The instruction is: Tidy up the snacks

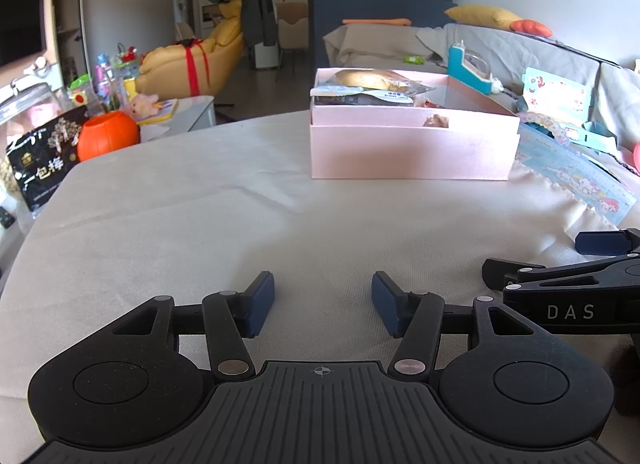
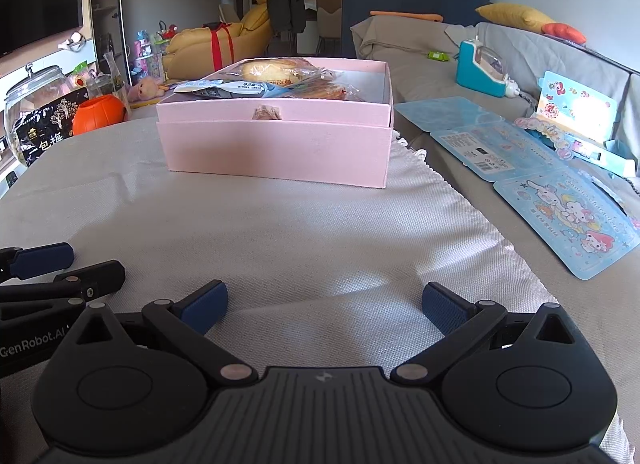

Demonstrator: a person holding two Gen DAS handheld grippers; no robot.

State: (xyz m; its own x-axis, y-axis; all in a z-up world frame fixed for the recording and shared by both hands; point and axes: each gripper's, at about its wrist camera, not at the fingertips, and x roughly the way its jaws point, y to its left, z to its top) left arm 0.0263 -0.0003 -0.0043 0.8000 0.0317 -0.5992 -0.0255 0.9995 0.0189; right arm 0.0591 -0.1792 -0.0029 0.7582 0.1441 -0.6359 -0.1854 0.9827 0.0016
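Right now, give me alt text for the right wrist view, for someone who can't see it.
A pink box holding wrapped snacks sits on a cloth-covered table, ahead of the open, empty right gripper. The left gripper shows at left.

From my left tool's camera, the right tool [image 1: 576, 264] is cut off by the picture's right edge, so I see only one blue pad and part of its black linkage. The pink box [image 1: 412, 152] hides most of its contents behind its near wall; the wrapped snacks [image 1: 368, 84] show only their tops, and their print is too small to read. At the left edge, the black snack bag [image 1: 44, 168] is cropped, and the glass jar [image 1: 24, 104] behind it is blurred. From the right camera, the left tool [image 2: 60, 268] runs off the left edge.
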